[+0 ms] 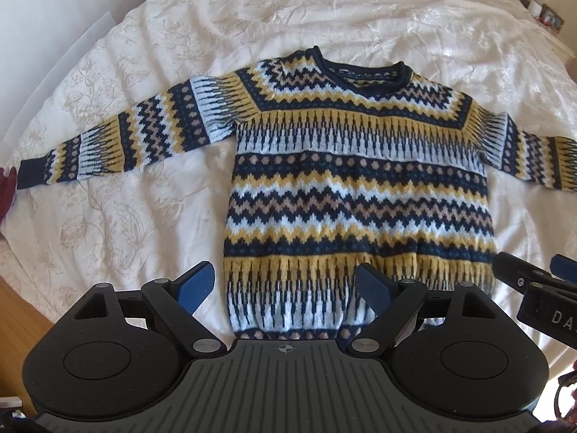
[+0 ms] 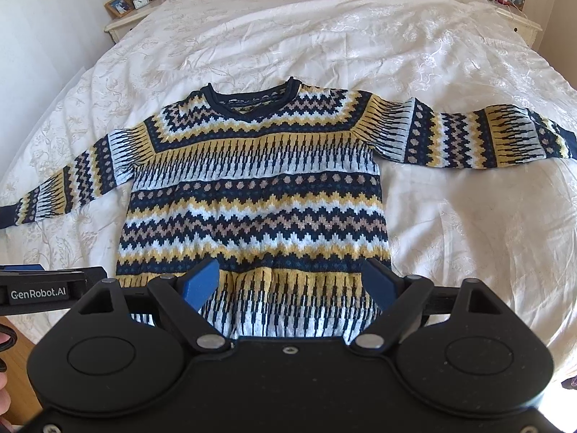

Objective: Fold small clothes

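A small knitted sweater in navy, yellow, white and tan zigzag bands lies flat on the white bed, front up, neck away from me, both sleeves spread sideways. In the right wrist view the sweater fills the middle. My left gripper hovers open just above the hem's left part, blue pads wide apart, nothing between them. My right gripper is open too, above the hem's right part. The right gripper's fingers show at the left view's right edge; the left gripper's side shows at the right view's left edge.
The white embroidered bedspread surrounds the sweater. Nightstands with lamps, photo frames and a clock stand at the headboard, one at the left and one at the right. Wooden floor shows at the near left. A dark red item touches the left cuff.
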`<state>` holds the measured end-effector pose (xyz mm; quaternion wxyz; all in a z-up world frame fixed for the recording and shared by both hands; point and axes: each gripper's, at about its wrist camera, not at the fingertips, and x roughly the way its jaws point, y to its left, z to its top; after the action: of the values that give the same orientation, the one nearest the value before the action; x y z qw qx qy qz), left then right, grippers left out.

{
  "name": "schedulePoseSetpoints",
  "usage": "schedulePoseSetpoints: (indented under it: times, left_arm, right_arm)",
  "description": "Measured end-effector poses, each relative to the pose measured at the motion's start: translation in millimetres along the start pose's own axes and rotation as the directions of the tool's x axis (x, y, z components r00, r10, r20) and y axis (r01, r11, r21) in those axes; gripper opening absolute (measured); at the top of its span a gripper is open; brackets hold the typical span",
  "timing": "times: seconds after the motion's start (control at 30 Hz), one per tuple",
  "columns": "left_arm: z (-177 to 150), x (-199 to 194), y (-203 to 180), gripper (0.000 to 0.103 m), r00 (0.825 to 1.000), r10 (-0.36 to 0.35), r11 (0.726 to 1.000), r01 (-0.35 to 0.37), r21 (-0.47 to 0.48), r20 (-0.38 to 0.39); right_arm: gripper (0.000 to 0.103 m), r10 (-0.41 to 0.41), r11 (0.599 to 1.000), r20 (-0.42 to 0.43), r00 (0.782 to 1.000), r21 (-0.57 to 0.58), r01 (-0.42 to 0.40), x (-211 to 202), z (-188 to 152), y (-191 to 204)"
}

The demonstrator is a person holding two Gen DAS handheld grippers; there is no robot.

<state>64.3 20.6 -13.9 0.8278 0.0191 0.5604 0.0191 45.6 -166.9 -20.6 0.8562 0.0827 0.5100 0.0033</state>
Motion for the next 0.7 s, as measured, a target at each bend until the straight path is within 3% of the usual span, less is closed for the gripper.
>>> schedulePoseSetpoints:
  times: [0.17, 0.33, 0.53, 0.7]
  left_arm:
    - [30, 12, 6, 0.086, 0.996, -0.067, 0.998, 0.067, 0.004, 0.063]
    - [56, 29, 14, 0.086, 0.981, -0.152, 0.988, 0.154, -0.004, 0.120]
    - [81, 58, 10, 0.085, 0.990, -0.124, 0.990, 0.120, 0.069, 0.061]
    - [95, 79, 6, 0.085, 0.991, -0.136, 0.983, 0.132, 0.131, 0.021]
  right_arm:
    - [0.087, -0.016, 0.999, -0.003, 1.000, 0.037, 0.016, 20, 23, 2]
    - [0.085, -0.042, 0.995, -0.023, 0.999, 0.091, 0.044, 45, 45, -2]
    - [0.079, -0.104, 0.988, -0.035, 0.994, 0.113, 0.107, 67, 67, -14]
    - [0.079, -0.148, 0.977, -0.030, 0.989, 0.154, 0.150, 68, 84, -45]
